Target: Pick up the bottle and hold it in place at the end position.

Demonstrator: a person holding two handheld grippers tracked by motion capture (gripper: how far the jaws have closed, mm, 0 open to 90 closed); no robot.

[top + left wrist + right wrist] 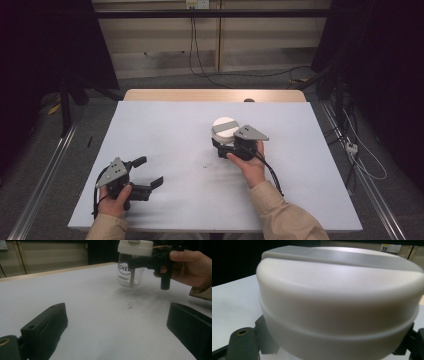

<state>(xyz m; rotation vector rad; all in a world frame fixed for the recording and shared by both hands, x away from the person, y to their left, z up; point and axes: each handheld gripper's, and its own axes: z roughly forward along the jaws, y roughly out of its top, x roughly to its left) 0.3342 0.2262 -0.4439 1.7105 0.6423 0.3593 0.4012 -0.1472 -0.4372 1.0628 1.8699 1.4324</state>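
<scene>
Clamping the jar (131,272) just under its white lid (337,300), your right gripper (226,145) held it clear of the table (165,140). Your left gripper (150,172) rested well apart from it, jaws wide and empty.

A wide white lid (337,305) sits close up, with a flat grey bar (342,256) running across its top. The black jaws of the right tongs (337,345) press against the jar just under the lid's lower rim, one at each bottom corner. To the left lies the pale surface (234,307), with a dark backdrop beyond it.
</scene>
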